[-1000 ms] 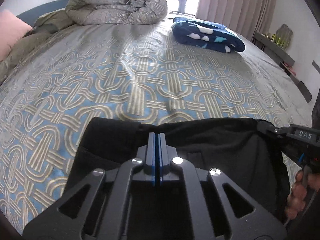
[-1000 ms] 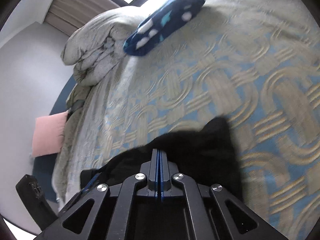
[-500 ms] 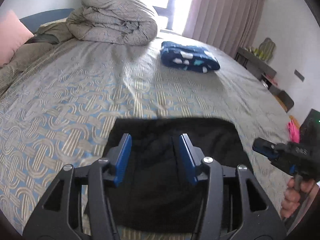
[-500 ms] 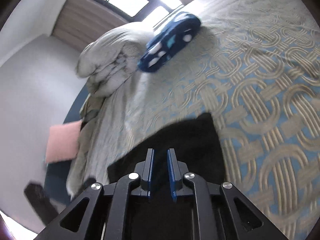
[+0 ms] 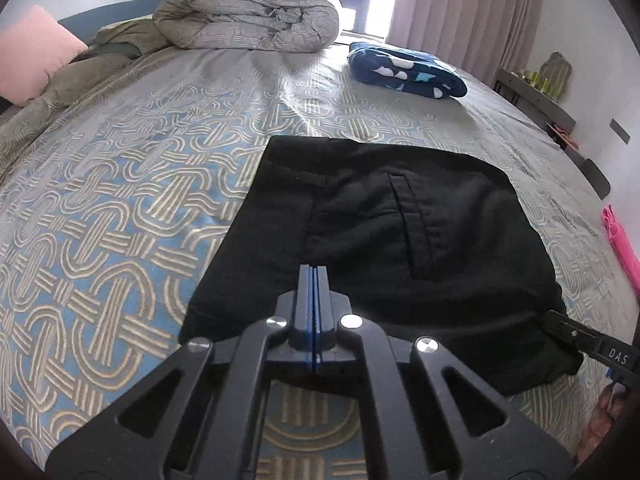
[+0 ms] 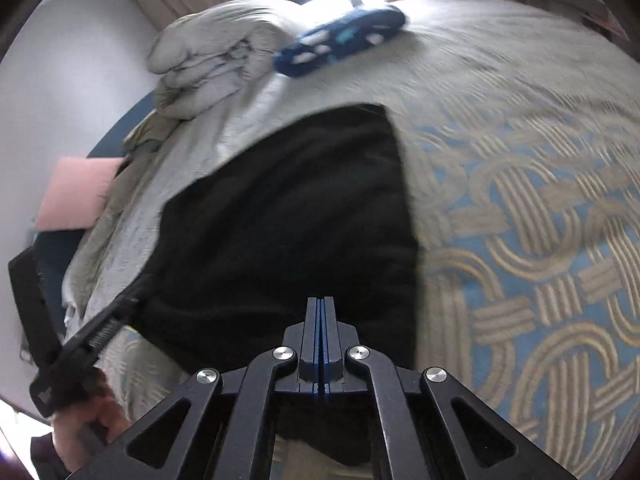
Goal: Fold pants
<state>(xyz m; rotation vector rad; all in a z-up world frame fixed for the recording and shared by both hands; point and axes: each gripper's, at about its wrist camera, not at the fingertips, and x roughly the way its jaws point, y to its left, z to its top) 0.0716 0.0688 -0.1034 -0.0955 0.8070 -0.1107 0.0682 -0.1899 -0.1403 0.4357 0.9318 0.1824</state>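
The black pants (image 5: 400, 232) lie folded flat in a rough rectangle on the patterned bedspread (image 5: 120, 200), with a pocket seam showing on top. My left gripper (image 5: 314, 270) hovers over their near edge. Its blue pads meet as the jaws finish closing, with no cloth between them. My right gripper (image 6: 320, 302) is over the near edge of the pants (image 6: 288, 220) too, jaws closed together on nothing. Each view shows the other gripper at the side: the right gripper (image 5: 576, 336) and the left gripper (image 6: 100, 332) held by a hand (image 6: 84, 424).
A rolled grey duvet (image 5: 256, 12) and a folded navy blanket (image 5: 404, 70) sit at the far end of the bed. A pink pillow (image 5: 32, 52) lies far left. A pink item (image 5: 620, 240) and a shelf (image 5: 536, 96) are off the bed's right side.
Both grippers let go of the pants, opened briefly, shut again and drew back toward the near edge. The pants now lie flat and folded on the bed.
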